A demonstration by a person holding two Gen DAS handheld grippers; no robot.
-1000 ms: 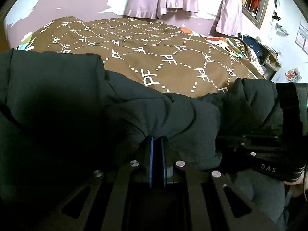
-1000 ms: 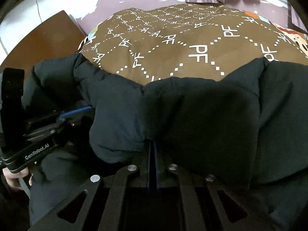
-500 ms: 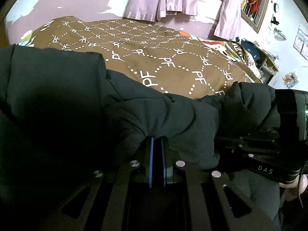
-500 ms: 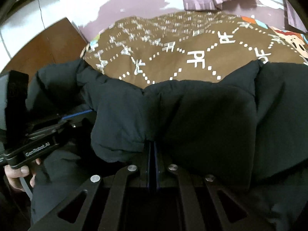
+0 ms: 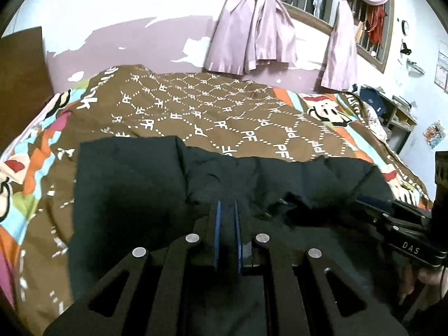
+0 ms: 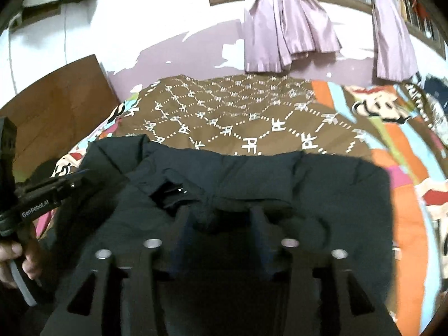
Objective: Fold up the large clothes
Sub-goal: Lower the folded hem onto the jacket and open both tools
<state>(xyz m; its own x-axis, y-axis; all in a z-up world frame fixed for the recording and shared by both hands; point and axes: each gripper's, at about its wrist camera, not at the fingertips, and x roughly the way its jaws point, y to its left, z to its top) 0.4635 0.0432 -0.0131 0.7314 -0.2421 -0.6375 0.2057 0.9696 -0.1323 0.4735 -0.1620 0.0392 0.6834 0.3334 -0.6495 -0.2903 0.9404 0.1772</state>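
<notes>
A large black puffer jacket [image 5: 134, 184] lies on the bed, its far edge straight across the brown cover; it also shows in the right wrist view [image 6: 322, 190]. My left gripper [image 5: 226, 204] has its blue pads close together with a narrow gap, a little jacket cloth at the tips. My right gripper [image 6: 221, 212] is open, fingers spread wide just above the jacket, holding nothing. The right gripper shows at the right of the left view [image 5: 403, 224]; the left gripper shows at the left of the right view [image 6: 42, 196].
The bed [image 5: 224, 112] has a brown patterned cover with colourful cartoon borders [image 6: 406, 168]. Pink curtains [image 5: 257, 28] hang on the wall behind. A wooden headboard [image 6: 56, 106] stands at the left. A cluttered shelf [image 5: 392, 106] is at the far right.
Both grippers have lowered the jacket onto the bed and pulled back, so more bed shows. The right gripper has opened and let go of the jacket. The left pads have parted slightly.
</notes>
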